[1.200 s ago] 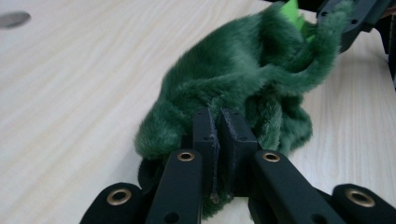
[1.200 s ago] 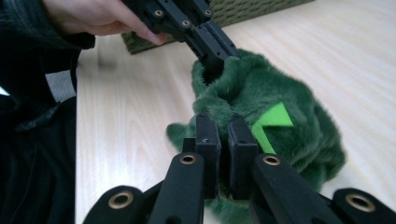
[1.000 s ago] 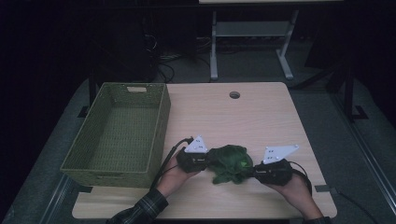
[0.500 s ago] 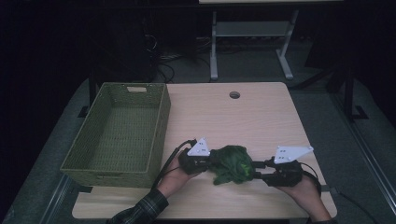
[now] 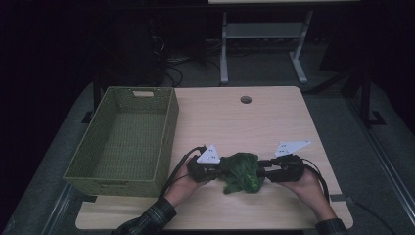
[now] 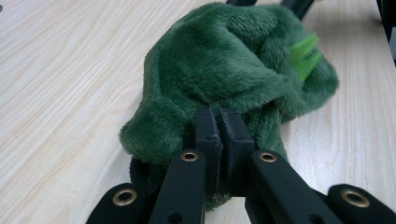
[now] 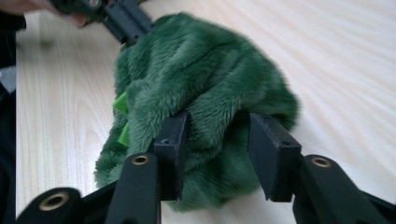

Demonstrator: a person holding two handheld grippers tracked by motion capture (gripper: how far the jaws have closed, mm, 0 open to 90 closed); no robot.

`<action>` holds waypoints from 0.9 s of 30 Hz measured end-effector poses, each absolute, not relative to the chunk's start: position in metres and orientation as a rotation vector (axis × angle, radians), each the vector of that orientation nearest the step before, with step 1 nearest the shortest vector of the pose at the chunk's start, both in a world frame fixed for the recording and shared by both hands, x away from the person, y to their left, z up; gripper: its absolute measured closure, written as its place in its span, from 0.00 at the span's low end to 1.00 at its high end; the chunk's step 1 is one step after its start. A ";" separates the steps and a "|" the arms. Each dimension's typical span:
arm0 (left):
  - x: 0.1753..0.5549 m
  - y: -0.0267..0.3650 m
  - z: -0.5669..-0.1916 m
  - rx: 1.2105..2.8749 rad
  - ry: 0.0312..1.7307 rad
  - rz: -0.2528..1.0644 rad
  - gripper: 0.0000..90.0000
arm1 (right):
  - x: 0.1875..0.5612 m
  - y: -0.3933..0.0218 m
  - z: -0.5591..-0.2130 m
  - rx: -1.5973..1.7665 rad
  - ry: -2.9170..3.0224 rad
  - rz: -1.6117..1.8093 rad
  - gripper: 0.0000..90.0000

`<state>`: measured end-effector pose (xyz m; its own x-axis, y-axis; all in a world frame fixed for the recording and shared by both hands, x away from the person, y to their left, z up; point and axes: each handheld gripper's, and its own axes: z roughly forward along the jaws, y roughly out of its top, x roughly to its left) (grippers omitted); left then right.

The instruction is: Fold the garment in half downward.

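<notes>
High view: a green plush toy (image 5: 241,171) lies on the pale wooden tabletop (image 5: 244,122) near its front edge, right of a woven green basket (image 5: 125,139). Left claw (image 6: 219,135) is pinched tight on the toy's fur; right claw (image 7: 217,140) stands apart, its jaws straddling the plush.

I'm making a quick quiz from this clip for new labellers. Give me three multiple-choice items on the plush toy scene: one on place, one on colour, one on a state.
1. The basket sits where on the table?
A left side B right side C centre

2. The plush toy is
A red B green C white

3. The left tongs are
A wide open B shut on the toy C lying in the basket

Answers: 1 A, the high view shows it by the table's left edge. 2 B, dark green fur. 3 B, the jaws pinch the fur together, while the right tongs straddle it, open.
</notes>
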<state>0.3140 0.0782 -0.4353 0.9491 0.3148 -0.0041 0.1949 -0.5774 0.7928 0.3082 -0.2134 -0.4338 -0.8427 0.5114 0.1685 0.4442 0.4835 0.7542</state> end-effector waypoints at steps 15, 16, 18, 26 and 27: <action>0.309 0.079 -0.429 2.177 0.342 0.192 0.96 | 0.287 -0.223 -0.417 0.782 2.544 1.285 0.97; 0.307 0.079 -0.428 2.171 0.338 0.197 0.97 | 0.285 -0.226 -0.416 0.788 2.540 1.278 0.97; 0.305 0.079 -0.427 2.171 0.332 0.199 0.97 | 0.281 -0.234 -0.418 0.805 2.545 1.253 0.97; 0.301 0.072 -0.446 2.238 0.306 0.185 0.96 | 0.280 -0.238 -0.450 0.901 2.608 1.135 0.98; 0.300 0.072 -0.446 2.242 0.303 0.186 0.96 | 0.281 -0.238 -0.452 0.909 2.606 1.131 0.98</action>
